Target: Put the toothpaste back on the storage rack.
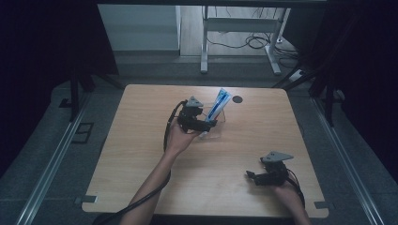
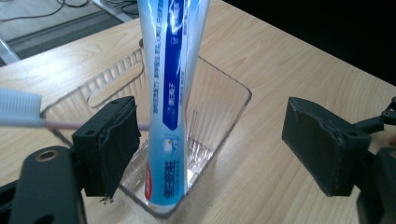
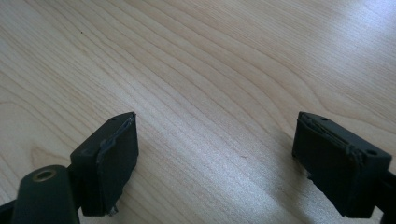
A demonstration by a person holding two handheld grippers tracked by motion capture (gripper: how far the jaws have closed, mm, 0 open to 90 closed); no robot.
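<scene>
Wide-spread jaws of the left gripper (image 2: pixel 210 149) flank a toothpaste tube (image 2: pixel 170 93) standing in a clear box (image 2: pixel 229 107) (a toothbrush (image 2: pixel 21 109) lies across its rim); tube apparently placed, release done. Right gripper (image 3: pixel 215 158), also wide, hovers over bare table (image 3: pixel 210 60).

The blue-and-white plastic toothpaste tube (image 2: pixel 170 93), standing upright in the centre of the left gripper view, carries columns of white Chinese characters down its blue band and blue ones near its lower end; they are too blurred to read. No other text or number shows.
</scene>
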